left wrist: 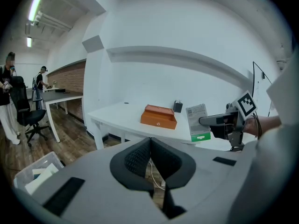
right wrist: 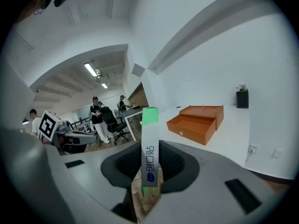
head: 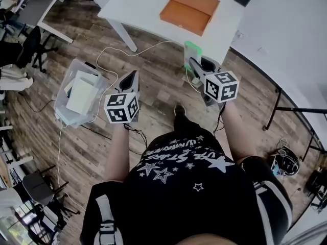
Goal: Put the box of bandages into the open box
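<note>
Okay, I'm on the carry leg here. My right tongs (right wrist: 149,168) are clenched on the box of bandages (right wrist: 149,139), a slim white carton with a green end. It stands upright between the pads, held in the air over the wooden floor (head: 153,116) and short of the counter (right wrist: 236,141). The open box (right wrist: 196,121), orange with what looks like its lid folded back, sits on that counter ahead, well apart from the carton. My left tongs (left wrist: 150,162) are closed with the pads together and nothing between them, hanging idle on my left.

The drop-off isn't done yet. Next, I reckon, I step in and reach forward to bring the carton over the open tray. It probably needs tipping flat to fit before I lower it inside and let go.
</note>
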Action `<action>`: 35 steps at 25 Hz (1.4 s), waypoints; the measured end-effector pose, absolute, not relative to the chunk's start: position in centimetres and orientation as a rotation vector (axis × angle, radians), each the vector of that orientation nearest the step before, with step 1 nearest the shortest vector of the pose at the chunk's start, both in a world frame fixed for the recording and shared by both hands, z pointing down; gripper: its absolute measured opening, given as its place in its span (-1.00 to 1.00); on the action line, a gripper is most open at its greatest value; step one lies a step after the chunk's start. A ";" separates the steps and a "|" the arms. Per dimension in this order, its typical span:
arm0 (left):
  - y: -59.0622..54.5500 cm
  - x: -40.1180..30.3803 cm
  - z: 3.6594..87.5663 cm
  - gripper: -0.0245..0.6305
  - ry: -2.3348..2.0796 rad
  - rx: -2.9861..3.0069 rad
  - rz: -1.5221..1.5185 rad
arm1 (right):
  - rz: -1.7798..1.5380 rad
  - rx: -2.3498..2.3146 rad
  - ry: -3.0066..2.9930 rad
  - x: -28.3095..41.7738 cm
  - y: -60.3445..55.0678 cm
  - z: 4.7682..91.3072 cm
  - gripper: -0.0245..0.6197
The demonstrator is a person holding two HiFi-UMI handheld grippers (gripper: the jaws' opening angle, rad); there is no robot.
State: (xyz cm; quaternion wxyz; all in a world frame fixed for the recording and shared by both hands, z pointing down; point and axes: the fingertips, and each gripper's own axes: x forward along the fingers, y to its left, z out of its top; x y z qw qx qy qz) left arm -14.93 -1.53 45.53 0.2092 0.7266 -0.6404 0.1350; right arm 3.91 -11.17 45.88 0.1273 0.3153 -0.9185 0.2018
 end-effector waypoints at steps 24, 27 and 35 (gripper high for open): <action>-19.4 -12.0 45.9 -0.86 -1.735 2.078 0.443 | 0.622 0.990 -2.662 7.4 -28.4 46.8 -0.58; -20.9 -13.3 46.1 -0.86 -1.729 2.081 0.432 | 0.602 1.002 -2.645 6.5 -29.5 46.7 -0.58; -28.6 -16.3 46.8 -0.86 -1.659 2.137 0.430 | 0.524 1.050 -2.578 3.7 -36.0 47.1 -0.58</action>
